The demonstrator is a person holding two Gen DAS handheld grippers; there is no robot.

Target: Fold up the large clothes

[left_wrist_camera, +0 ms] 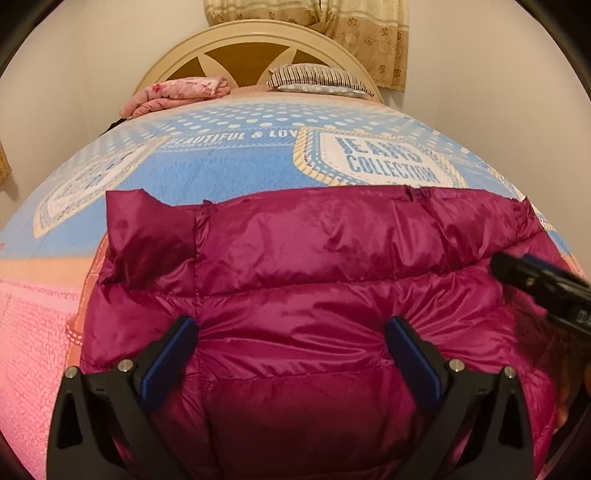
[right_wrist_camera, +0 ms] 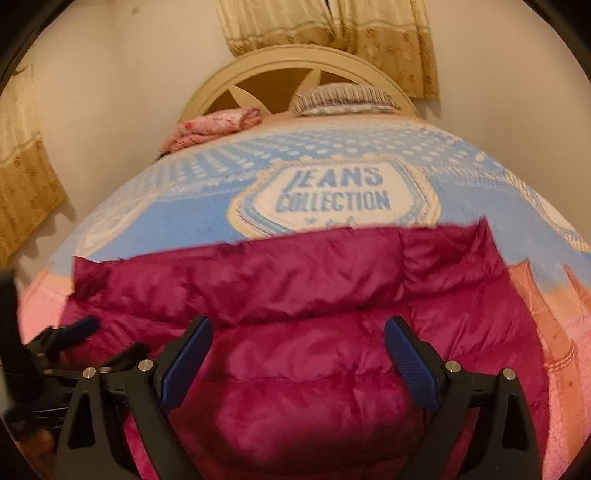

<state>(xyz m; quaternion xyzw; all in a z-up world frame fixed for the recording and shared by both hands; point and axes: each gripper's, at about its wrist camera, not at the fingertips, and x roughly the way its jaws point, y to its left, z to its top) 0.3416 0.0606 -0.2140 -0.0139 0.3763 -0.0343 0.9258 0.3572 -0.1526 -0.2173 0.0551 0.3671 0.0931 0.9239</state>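
Note:
A shiny magenta puffer jacket [left_wrist_camera: 314, 258] lies spread on the bed, its far edge folded over in a straight line. My left gripper [left_wrist_camera: 291, 332] hovers over the jacket's near part, open, its blue pads [left_wrist_camera: 173, 354] wide apart and gripping nothing. The right gripper [right_wrist_camera: 299, 332] is also open above the jacket [right_wrist_camera: 295, 288], which lies under its jaws without being pinched. The right gripper's black body [left_wrist_camera: 539, 284] shows at the right edge of the left wrist view. At the left of the right wrist view I see the left gripper [right_wrist_camera: 70, 332].
The bed cover [left_wrist_camera: 229, 166] is blue, white and pink with printed lettering. A folded pink blanket [left_wrist_camera: 177, 94] and a striped pillow [left_wrist_camera: 317, 79] lie by the cream headboard [left_wrist_camera: 255, 37]. Beige curtains [right_wrist_camera: 332, 26] hang behind, and walls close in on both sides.

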